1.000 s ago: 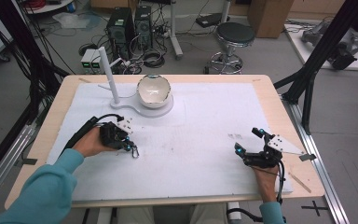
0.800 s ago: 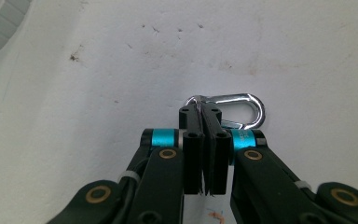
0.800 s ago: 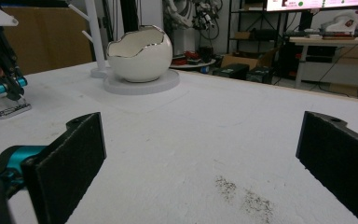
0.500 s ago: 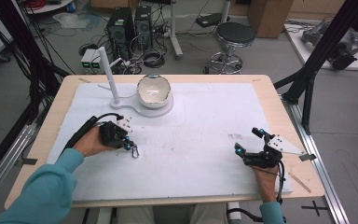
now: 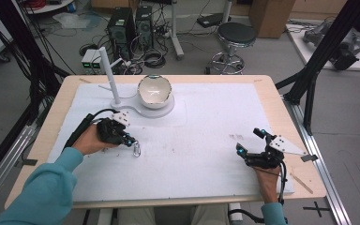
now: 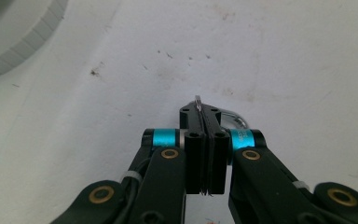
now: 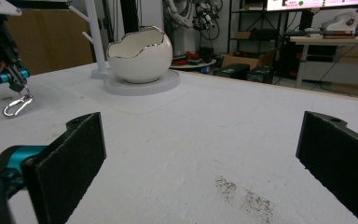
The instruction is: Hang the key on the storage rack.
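Note:
A small silver carabiner (image 5: 136,150) hangs from my left gripper (image 5: 130,142), which is shut on its top end at the left of the white mat. In the left gripper view the jaws (image 6: 205,116) are pressed together and the clip's curved metal (image 6: 235,121) shows just behind them. The right gripper view shows that carabiner (image 7: 17,106) dangling with its lower end at the mat. My right gripper (image 5: 248,141) rests at the right front of the mat, open, with nothing between its pads (image 7: 70,158).
A white egg-shaped bowl (image 5: 154,91) sits on a round white stand (image 5: 168,110) with an upright post (image 5: 109,75) at the back left of the table (image 5: 281,117). Dark specks (image 7: 247,198) mark the mat near my right gripper. A stool and computer cases stand beyond the table.

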Available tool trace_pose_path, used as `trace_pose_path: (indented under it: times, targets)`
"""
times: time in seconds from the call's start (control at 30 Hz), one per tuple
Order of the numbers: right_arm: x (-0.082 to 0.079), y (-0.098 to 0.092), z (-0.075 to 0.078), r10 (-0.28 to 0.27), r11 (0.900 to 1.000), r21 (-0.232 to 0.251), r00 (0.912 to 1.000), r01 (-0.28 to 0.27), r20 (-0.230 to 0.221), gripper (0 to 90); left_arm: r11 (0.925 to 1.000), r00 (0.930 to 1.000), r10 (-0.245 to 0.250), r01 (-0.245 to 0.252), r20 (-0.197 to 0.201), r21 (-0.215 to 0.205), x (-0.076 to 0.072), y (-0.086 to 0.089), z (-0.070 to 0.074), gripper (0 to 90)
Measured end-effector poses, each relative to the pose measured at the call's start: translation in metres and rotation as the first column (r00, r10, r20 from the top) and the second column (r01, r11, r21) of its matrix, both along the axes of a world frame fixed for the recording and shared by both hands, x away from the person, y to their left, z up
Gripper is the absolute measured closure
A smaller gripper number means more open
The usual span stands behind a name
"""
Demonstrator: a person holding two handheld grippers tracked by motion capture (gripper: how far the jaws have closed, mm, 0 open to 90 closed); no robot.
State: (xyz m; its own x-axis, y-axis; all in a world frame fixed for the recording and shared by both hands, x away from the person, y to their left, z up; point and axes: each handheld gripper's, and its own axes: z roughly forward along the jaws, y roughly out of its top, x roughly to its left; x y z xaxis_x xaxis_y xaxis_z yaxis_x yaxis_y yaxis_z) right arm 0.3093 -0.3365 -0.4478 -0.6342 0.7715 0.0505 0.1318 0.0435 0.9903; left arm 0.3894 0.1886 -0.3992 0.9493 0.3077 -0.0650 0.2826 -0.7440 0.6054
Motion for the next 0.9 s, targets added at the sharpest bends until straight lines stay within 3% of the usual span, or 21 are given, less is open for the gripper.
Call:
trace_pose_path:
  times: [0.13,0.23,0.33,0.43,0.53,0.6,0.7,0.9]
  targets:
    - [0.000,0.000,0.000,-0.001,1.000,-0.004,1.0000,0.001,0.002,0.6,0.9976,0.9998,0.022,-0.022,0.001,-0.065,0.002,0.010,0.010,88.4]
    - [-0.001,0.000,0.000,0.001,1.000,-0.005,1.0000,-0.001,-0.002,0.6,0.9965,0.9995,0.031,-0.030,0.011,-0.079,0.003,0.015,0.019,88.5]
    - [0.000,0.000,0.000,0.000,1.000,-0.007,1.0000,0.000,0.003,0.6,0.9897,0.9985,0.054,-0.051,0.014,-0.133,0.003,0.020,0.029,88.5]
    - [0.000,0.000,0.000,0.000,1.000,-0.008,1.0000,0.000,0.005,0.6,0.9858,0.9978,0.060,-0.054,0.028,-0.159,0.005,0.024,0.043,88.5]
    - [-0.001,0.001,0.000,0.002,1.000,-0.005,1.0000,-0.002,0.000,0.6,0.9748,0.9955,0.088,-0.079,0.035,-0.209,0.007,0.029,0.058,88.5]
    - [0.000,0.000,0.000,0.000,1.000,-0.007,1.0000,0.000,0.004,0.6,0.9736,0.9944,0.092,-0.078,0.053,-0.214,0.009,0.031,0.067,88.5]
    - [-0.001,0.000,0.000,0.000,1.000,-0.004,1.0000,0.000,-0.002,0.6,0.9662,0.9912,0.113,-0.093,0.069,-0.240,0.014,0.036,0.081,88.5]
    - [-0.001,0.001,0.000,0.001,1.000,-0.007,1.0000,-0.001,-0.001,0.6,0.9445,0.9816,0.167,-0.132,0.093,-0.301,0.025,0.048,0.107,88.5]
